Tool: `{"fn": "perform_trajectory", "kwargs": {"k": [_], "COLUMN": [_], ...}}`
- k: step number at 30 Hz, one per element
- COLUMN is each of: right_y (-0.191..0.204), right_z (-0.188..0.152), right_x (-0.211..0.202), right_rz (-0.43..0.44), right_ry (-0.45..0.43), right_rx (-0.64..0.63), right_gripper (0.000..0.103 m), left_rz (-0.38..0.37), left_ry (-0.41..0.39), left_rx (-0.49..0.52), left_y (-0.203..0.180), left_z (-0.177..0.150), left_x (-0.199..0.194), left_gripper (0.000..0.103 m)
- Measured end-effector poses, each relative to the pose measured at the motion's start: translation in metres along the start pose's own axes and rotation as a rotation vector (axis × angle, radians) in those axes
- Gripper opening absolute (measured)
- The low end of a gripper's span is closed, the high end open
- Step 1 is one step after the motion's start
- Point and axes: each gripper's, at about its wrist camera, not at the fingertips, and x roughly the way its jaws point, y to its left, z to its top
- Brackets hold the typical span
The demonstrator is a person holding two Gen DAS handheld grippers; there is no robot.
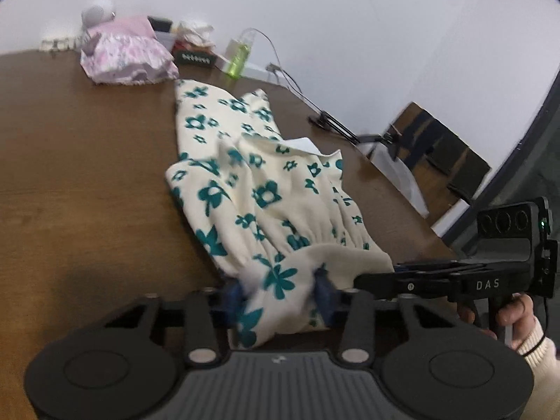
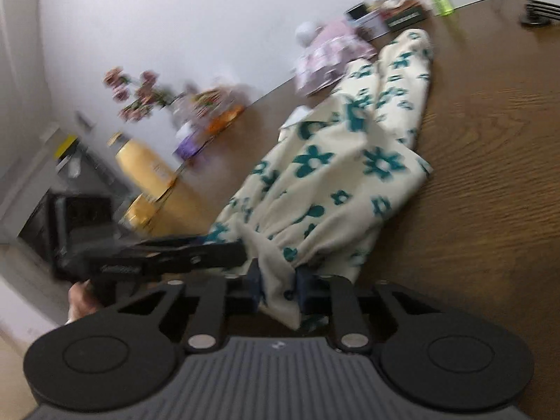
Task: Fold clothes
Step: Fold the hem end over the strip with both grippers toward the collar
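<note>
While we look across the brown desk (image 1: 87, 161) from the left wrist view, its far edge carries a heap of pink ruffled cloth (image 1: 127, 57), then a dark box (image 1: 194, 57) with pale crumpled stuff on top whose contents we cannot make out, then a clear bottle (image 1: 239, 56) holding yellow-green liquid in its lower part. Further right a black cable (image 1: 280, 66) runs along the wall to a black stand (image 1: 336, 124), and a dark chair (image 1: 437, 154) sits past the desk edge.

Only the right wrist view shows the desk's other end: pink flowers (image 2: 136, 94), a blurred purple packet (image 2: 190, 143) and a yellow bottle (image 2: 143, 168). Only the left wrist view shows the chair and a cream sleeve (image 1: 539, 350) at the hand on the other tool.

Our cream garment with teal flowers (image 1: 252, 182) lies stretched along the desk, its far end near the pink cloth and its gathered near end lifted at our tongs. Our left tongs (image 1: 280, 297) are clamped on a bunched fold of it, blue pads pressing both sides. Our right tongs (image 2: 278, 283) pinch a narrower fold of the same near end, just beside the left ones; both have just been closing on the cloth.
</note>
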Motion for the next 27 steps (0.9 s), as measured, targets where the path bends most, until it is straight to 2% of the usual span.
{"fn": "perform_trajectory", "kwargs": {"k": [6, 9, 13, 17, 21, 27], "right_y": [0.035, 0.036, 0.034, 0.039, 0.031, 0.029], "right_z": [-0.033, -0.044, -0.042, -0.036, -0.038, -0.037], "right_x": [-0.025, -0.033, -0.039, -0.041, -0.052, -0.048], "right_rz": [-0.049, -0.071, -0.071, -0.101, -0.117, -0.124], "right_ry": [0.15, 0.142, 0.085, 0.06, 0.029, 0.016], "right_rx": [-0.067, -0.038, -0.025, -0.037, -0.017, -0.013], "right_gripper": [0.018, 0.024, 0.033, 0.042, 0.051, 0.052], "left_rz": [-0.077, -0.098, -0.097, -0.081, -0.073, -0.059], "left_ry": [0.039, 0.056, 0.069, 0.02, 0.005, 0.003], "left_rx": [0.068, 0.055, -0.001, 0.03, 0.009, 0.005], "left_y": [-0.022, -0.027, -0.021, -0.024, -0.019, -0.016], "left_z": [-0.04, -0.058, -0.062, -0.054, -0.048, -0.045], "left_x": [-0.032, -0.035, -0.031, -0.04, -0.042, -0.042], "left_gripper": [0.024, 0.024, 0.027, 0.044, 0.048, 0.051]}}
